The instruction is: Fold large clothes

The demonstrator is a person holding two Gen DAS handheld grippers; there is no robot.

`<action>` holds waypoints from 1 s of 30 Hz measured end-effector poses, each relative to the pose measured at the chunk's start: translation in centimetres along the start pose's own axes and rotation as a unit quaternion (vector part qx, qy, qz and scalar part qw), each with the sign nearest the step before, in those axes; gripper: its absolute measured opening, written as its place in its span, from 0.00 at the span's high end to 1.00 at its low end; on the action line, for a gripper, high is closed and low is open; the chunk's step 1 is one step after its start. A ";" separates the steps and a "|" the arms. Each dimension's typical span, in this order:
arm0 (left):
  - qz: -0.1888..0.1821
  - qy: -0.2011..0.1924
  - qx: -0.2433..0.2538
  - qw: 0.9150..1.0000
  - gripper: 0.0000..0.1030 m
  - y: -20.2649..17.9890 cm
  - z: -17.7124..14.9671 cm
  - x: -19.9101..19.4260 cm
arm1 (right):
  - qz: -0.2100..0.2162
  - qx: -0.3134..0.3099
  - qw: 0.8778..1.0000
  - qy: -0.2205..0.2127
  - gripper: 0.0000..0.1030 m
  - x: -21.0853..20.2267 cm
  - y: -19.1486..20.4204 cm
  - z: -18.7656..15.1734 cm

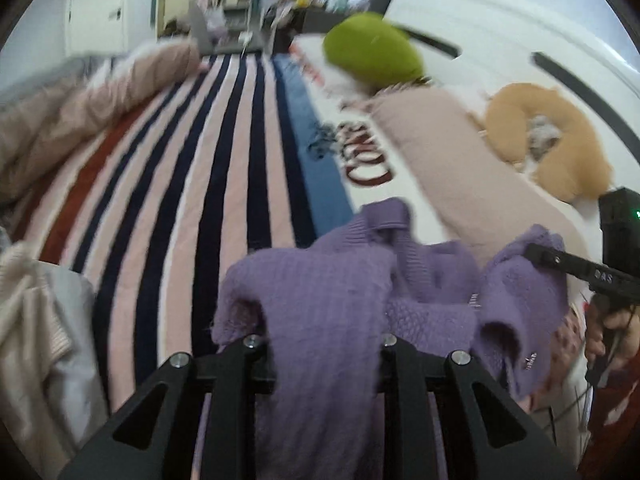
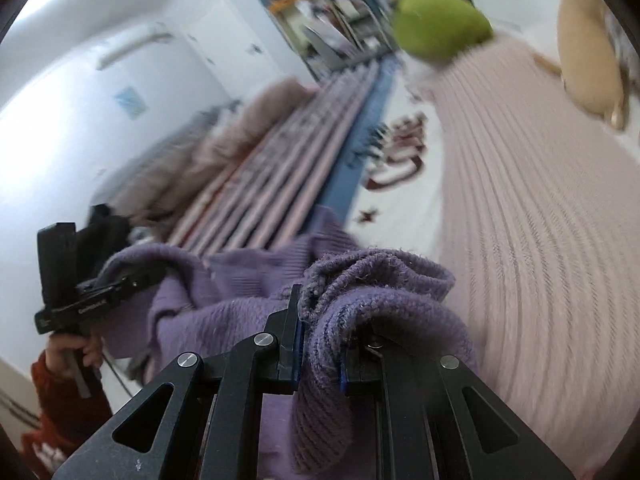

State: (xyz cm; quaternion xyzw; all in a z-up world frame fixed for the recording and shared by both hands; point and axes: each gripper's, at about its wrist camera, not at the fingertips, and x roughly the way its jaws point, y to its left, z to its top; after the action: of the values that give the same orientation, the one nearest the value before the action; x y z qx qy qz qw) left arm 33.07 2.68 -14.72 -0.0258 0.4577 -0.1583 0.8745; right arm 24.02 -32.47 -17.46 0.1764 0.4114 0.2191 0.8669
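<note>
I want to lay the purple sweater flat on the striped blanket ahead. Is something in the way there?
Nothing visible blocks it. Both claws, left and right, already grip the purple sweater, and the striped blanket directly ahead looks bare; the pink pillow lies to the right.
</note>
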 end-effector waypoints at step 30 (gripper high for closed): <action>-0.126 0.091 0.069 0.985 0.51 -0.7 -5.8 -0.4 | 0.054 -0.146 0.974 0.162 0.85 2.6 3.9 -6.0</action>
State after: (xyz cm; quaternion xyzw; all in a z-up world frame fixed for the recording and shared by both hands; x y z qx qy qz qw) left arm 27.94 2.72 -17.65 -0.0085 0.5167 -0.3005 0.8017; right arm 19.85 -27.06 -20.81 0.0324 0.5003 0.3490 0.7917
